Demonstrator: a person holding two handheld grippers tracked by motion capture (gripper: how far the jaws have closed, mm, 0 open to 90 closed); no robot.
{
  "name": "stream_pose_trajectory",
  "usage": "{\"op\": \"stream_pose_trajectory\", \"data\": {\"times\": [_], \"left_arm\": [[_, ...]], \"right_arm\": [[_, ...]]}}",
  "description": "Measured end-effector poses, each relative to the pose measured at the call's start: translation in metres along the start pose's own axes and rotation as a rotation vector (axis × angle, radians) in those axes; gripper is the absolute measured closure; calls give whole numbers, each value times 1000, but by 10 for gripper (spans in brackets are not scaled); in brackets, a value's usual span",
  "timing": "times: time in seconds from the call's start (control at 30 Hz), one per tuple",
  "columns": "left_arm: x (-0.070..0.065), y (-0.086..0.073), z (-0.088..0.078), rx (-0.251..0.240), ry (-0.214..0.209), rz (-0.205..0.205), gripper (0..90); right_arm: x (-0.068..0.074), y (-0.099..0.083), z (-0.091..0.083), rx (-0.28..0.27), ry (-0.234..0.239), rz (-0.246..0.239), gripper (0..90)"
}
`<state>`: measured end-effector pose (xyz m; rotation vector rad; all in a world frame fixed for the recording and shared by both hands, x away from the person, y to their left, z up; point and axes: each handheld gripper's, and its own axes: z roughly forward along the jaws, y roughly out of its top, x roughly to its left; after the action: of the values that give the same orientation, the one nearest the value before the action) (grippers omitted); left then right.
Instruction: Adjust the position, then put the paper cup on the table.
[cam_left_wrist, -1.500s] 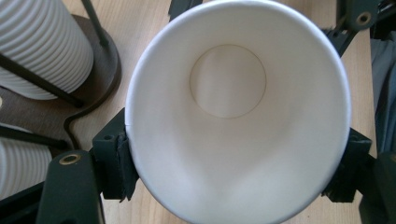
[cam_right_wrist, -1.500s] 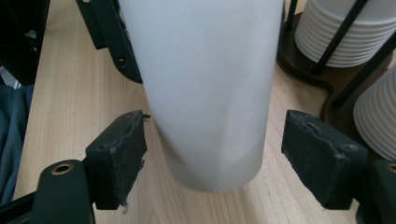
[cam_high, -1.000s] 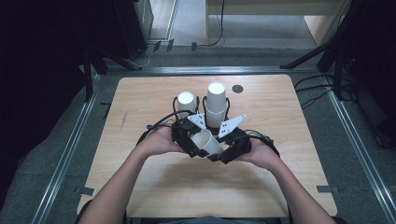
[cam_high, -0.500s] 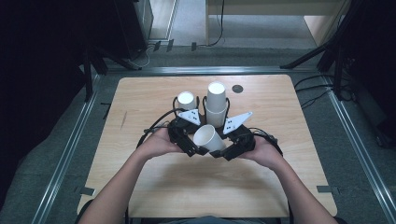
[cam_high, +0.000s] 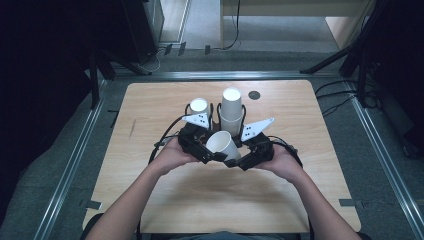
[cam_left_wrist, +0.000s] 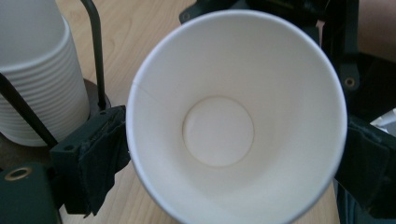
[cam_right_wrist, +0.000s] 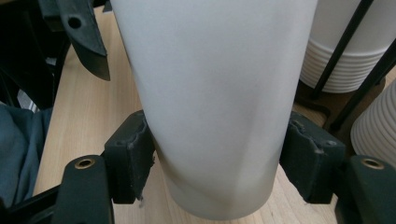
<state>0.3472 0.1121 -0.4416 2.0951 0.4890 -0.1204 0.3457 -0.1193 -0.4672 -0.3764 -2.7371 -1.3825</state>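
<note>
Pale wooden tabletop (cam_high: 165, 200) lies under dim light, with the person's forearms coming in over its near edge. Just past the hands, a single white paper cup (cam_high: 223, 145) is held tilted between the two tools, its open mouth turned toward the left gripper (cam_high: 200, 148). Those jaws have just been opening, and in the left gripper view they stand either side of the rim (whether the pads press on it cannot be told). The right gripper (cam_high: 246, 157) is clamped on the cup's lower wall, both pads pressed into the paper so that it creases on one side. Beyond the cup stand two stacks of white paper cups in black wire holders: a shorter stack (cam_high: 199, 107) and a taller stack (cam_high: 232, 106).
</note>
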Motion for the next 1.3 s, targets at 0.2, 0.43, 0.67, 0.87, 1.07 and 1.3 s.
{"op": "stream_pose_trajectory", "data": {"times": [0.2,0.43,0.67,0.87,1.07,1.3], "left_arm": [[-1,-1,1,-21,-16,2,175],[0,-1,2,12,-10,8,224],[0,-1,3,27,-12,8,236],[1,-3,1,54,19,18,236],[2,-4,0,81,47,39,235],[3,-7,2,126,73,49,234]], "right_arm": [[0,0,2,-2,10,7,315],[0,-1,4,22,1,10,317],[1,-2,7,39,11,20,286],[3,-4,6,68,-30,21,227],[2,-9,2,88,-65,25,215],[4,-12,-5,96,-98,37,214]]}}
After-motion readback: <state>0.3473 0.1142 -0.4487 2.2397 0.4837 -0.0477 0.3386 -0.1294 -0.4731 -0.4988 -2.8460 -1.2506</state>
